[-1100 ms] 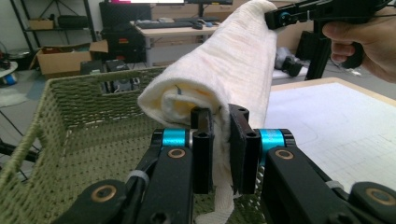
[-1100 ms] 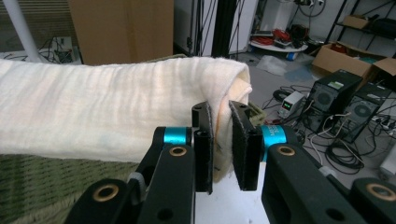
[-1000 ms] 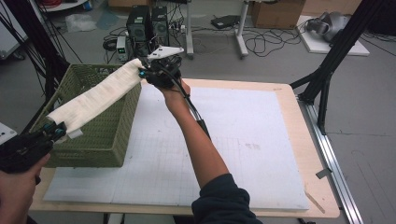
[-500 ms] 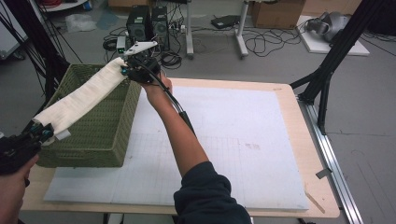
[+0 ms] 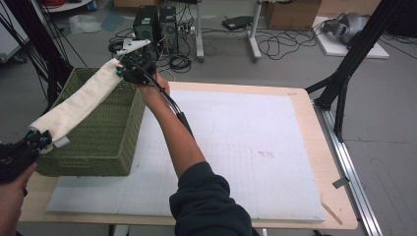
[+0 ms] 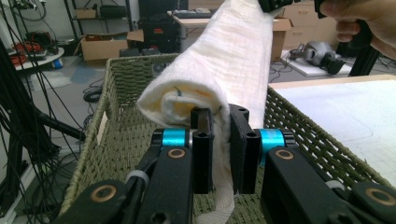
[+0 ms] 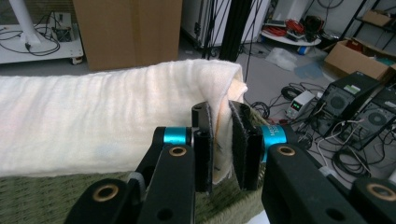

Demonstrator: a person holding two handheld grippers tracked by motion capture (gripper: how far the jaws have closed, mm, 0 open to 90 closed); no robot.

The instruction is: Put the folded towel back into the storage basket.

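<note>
- The left claw, at the near left corner of the bench, is clamped on the near end of a rolled cream towel; in the left gripper view the towel's edge is pinched between its two jaws
- The towel stretches taut like a bridge over the green woven basket, lifted above its rim and not resting on it
- At the far end the right claw, beyond the basket's far corner, grips the other end of the towel, cloth squeezed between its jaws
- Step in hand, as I judge it: carrying the towel over the basket to lay it inside
- Next move calls for lining the roll up with the basket's length, lowering both ends together, then letting go
- The basket's floor, where it can be seen past the towel, looks bare; part of it is hidden by the cloth
</note>
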